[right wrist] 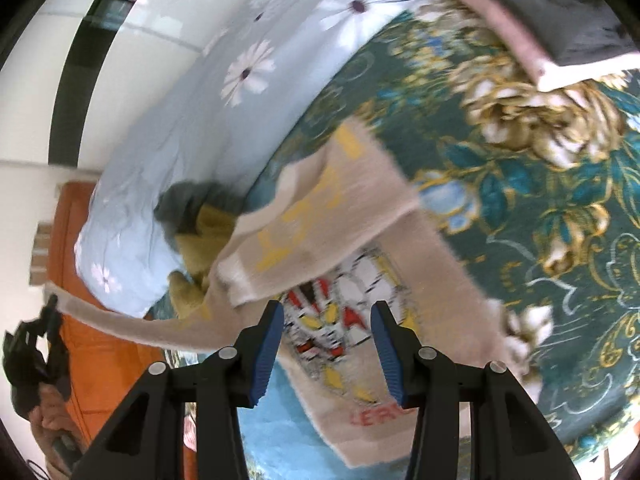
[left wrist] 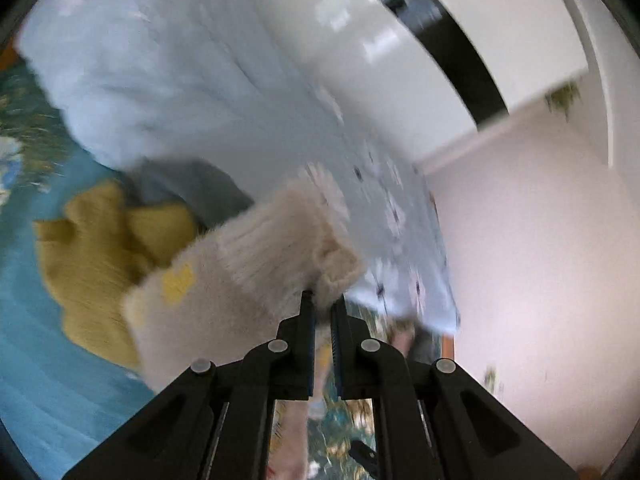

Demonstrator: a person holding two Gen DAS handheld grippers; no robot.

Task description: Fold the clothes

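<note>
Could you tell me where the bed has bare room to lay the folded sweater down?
Free: floral bedspread between beige sweater and grey folded stack. Crowded: yellow garment and blue quilt beside the sweater's sleeve, held by left gripper.

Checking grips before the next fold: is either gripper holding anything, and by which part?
The left gripper is shut on the beige sweater, pinching the ribbed cuff of one sleeve. The right gripper is open above the sweater, holding nothing.

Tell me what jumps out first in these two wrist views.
The beige sweater with its cartoon print lies across the teal floral bedspread, one sleeve pulled off to the left. The left gripper has its jaws clamped on that sleeve's ribbed cuff. The right gripper hovers open above the print.
</note>
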